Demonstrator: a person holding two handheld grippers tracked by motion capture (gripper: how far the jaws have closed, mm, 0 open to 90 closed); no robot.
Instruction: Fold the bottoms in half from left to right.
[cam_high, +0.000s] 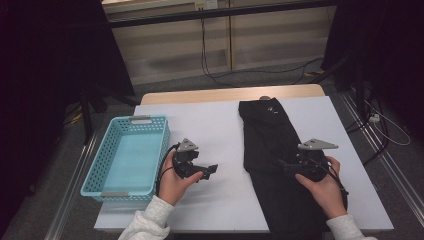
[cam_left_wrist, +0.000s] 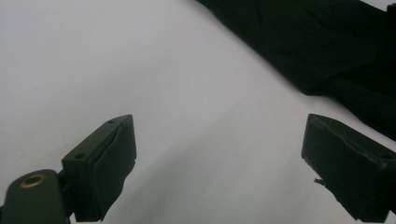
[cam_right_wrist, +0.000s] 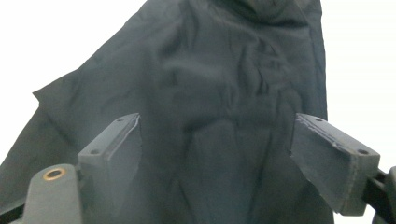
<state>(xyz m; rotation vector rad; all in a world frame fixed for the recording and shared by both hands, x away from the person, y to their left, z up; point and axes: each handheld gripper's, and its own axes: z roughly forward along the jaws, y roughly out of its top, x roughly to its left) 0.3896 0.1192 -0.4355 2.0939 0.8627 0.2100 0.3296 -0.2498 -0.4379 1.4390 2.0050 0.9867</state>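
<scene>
Both tools released: right tool (cam_right_wrist: 217, 158) gapes above black garment (cam_high: 272, 150), left tool (cam_left_wrist: 219, 172) over bare tabletop (cam_high: 220, 125); a shallow pinch risks slipping off the cloth.

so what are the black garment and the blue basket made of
Garment: looks like thin woven cloth, matte black; it lies limp and shows soft creases under the right gripper. Basket: seemingly moulded plastic, light blue with a slight sheen; its walls are a rigid grid of holes.
</scene>
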